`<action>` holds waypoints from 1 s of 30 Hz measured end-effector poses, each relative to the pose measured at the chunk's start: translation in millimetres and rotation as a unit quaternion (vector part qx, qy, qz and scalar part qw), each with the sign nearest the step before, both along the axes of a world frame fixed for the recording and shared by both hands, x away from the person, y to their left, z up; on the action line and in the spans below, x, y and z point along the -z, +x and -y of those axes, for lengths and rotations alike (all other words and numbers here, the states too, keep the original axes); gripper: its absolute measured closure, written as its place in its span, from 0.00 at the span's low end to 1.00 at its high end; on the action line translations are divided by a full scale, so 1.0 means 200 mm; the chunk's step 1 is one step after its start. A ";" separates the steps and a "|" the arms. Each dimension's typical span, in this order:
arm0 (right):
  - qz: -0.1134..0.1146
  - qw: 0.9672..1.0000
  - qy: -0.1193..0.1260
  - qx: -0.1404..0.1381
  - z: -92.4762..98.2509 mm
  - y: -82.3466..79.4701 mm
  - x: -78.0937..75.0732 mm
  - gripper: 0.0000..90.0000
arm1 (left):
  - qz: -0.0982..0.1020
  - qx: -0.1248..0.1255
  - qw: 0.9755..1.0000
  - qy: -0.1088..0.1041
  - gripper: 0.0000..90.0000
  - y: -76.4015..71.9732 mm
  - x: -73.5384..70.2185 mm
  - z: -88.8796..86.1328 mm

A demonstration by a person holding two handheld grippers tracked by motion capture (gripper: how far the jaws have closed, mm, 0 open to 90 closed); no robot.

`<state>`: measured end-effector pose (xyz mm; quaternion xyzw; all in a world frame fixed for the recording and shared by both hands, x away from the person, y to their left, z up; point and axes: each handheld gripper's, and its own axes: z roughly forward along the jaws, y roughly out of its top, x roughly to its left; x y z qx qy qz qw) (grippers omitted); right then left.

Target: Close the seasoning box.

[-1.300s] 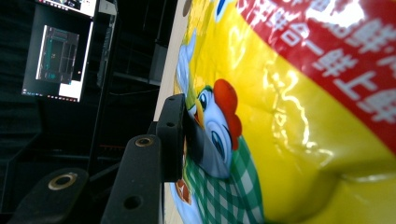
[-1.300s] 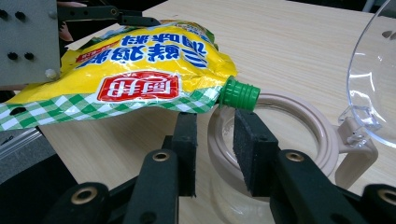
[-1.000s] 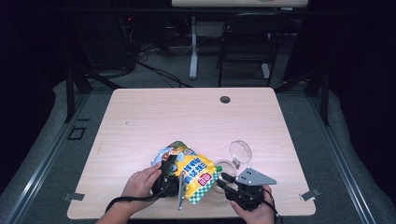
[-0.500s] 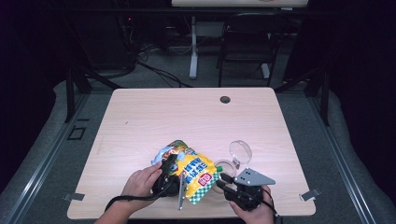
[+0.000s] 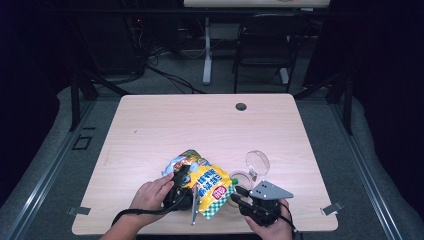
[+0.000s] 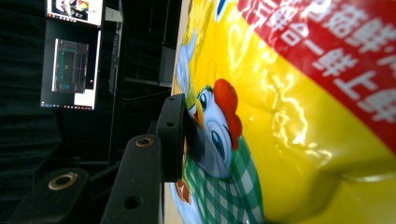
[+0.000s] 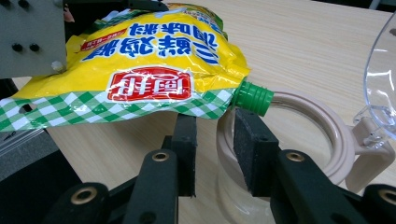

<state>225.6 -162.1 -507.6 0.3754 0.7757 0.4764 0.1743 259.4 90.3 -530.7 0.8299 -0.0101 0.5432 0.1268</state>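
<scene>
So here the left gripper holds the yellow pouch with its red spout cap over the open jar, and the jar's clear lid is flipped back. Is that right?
Not quite: the spout cap is green, not red, as the right gripper view shows. The rest stands: the left gripper holds the yellow pouch with its spout over the open jar, whose clear lid is flipped back.

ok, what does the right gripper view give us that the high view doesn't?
Right gripper view: a close look at the green cap of the yellow pouch, at the beige rim of the jar. The right gripper sits just below, jaws apart.
High view: the whole table, the left hand at the pouch's other end, and a chair behind.
Both: the pouch, the jar and its clear lid, flipped open.
</scene>
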 end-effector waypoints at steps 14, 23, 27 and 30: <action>0.012 1.000 -0.008 -0.007 -0.02 -0.01 0.00 0.75 | 0.002 0.007 1.000 0.011 0.71 0.00 -0.02 0.01; 0.013 1.000 -0.012 -0.003 -0.03 -0.01 0.00 0.73 | 0.007 0.011 1.000 0.021 0.71 0.00 -0.04 0.02; 0.012 1.000 -0.011 -0.002 -0.03 -0.01 0.00 0.73 | 0.006 0.009 1.000 0.025 0.71 0.00 -0.04 0.02; 0.014 1.000 -0.012 -0.001 -0.04 0.00 0.00 0.73 | 0.009 0.008 1.000 0.028 0.71 0.00 -0.05 0.02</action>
